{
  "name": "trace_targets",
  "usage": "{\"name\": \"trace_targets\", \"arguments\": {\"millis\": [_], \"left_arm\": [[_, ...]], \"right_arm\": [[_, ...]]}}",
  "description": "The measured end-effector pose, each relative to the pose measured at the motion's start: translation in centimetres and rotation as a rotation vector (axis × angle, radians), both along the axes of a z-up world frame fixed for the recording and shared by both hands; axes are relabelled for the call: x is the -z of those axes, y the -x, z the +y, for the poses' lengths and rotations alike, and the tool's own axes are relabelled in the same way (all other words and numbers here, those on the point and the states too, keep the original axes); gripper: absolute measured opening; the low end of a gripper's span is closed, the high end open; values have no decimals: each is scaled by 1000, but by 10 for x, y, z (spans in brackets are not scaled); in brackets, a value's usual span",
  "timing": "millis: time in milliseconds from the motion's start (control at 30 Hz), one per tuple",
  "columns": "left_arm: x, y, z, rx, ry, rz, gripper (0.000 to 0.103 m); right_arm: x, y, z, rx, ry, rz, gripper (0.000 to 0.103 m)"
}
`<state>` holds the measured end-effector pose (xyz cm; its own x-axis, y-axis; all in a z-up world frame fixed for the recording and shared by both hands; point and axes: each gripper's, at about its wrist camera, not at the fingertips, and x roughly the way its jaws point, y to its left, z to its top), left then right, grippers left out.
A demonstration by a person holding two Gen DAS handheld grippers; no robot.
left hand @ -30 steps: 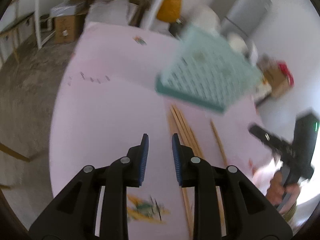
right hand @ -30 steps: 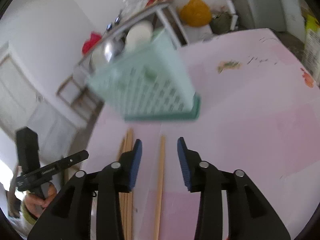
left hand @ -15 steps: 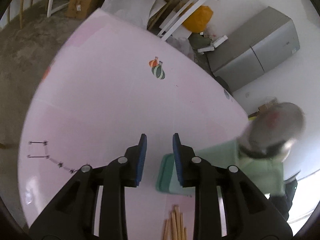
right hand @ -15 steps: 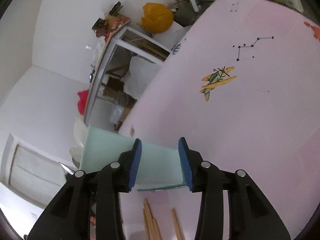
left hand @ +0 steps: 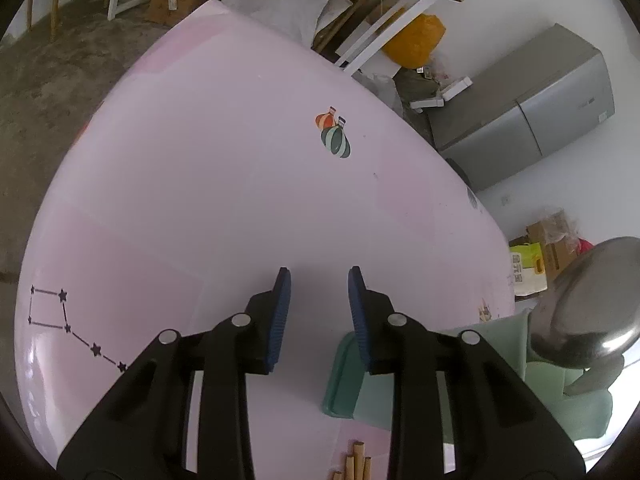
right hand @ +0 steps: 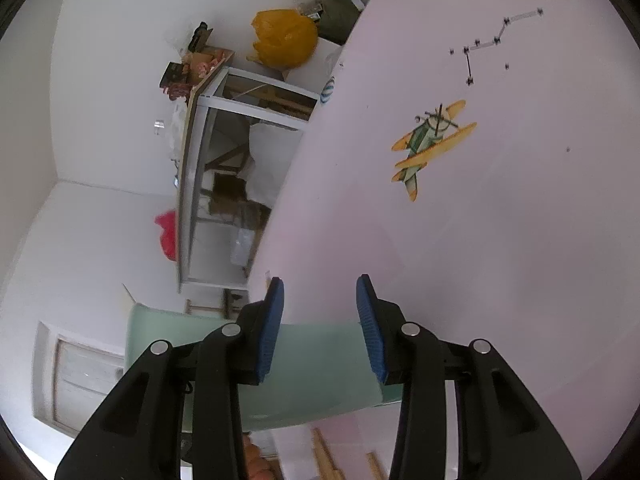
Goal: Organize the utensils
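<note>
We inspect both wrist views over the pink bench point(left hand: 224, 208). The left gripper point(left hand: 316, 312) points down at bare bench surface; its jaws are opening, set at a narrow gap, and nothing lies between them. The right gripper point(right hand: 320, 328) has its jaws moderately parted, steady, and gripping nothing; the pads touch no object.

The pale green basket point(left hand: 568, 412) stands on the bench at the lower right of the left view, just beside the left gripper's right finger, with a steel bowl-like vessel point(left hand: 588, 304) looming above it; whether the vessel touches the basket we cannot tell. In the right view the same basket point(right hand: 320, 376) sits behind and below the fingers, partly hidden by them.

The wooden chopsticks point(left hand: 356, 460) lie on the bench at the bottom edge of the left view, near the basket's corner and outside it. In the right view their ends point(right hand: 324, 456) show beneath the basket, again outside it.

Printed motifs mark the bench: balloons point(left hand: 334, 136), a constellation point(left hand: 64, 320) and a yellow aeroplane point(right hand: 432, 144).
</note>
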<state>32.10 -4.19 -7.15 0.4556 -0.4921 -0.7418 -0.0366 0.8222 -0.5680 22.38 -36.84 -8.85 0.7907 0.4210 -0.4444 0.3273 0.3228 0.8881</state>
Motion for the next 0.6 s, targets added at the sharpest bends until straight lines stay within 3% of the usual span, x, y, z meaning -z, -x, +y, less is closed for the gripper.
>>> {"name": "trace_targets", "arguments": {"millis": [267, 600], "left_arm": [[2, 5, 3, 10, 26, 13, 23], [3, 39, 15, 33, 12, 18, 23]], "right_arm": [[4, 1, 0, -18, -12, 22, 38], [4, 10, 5, -40, -29, 38, 38]]}}
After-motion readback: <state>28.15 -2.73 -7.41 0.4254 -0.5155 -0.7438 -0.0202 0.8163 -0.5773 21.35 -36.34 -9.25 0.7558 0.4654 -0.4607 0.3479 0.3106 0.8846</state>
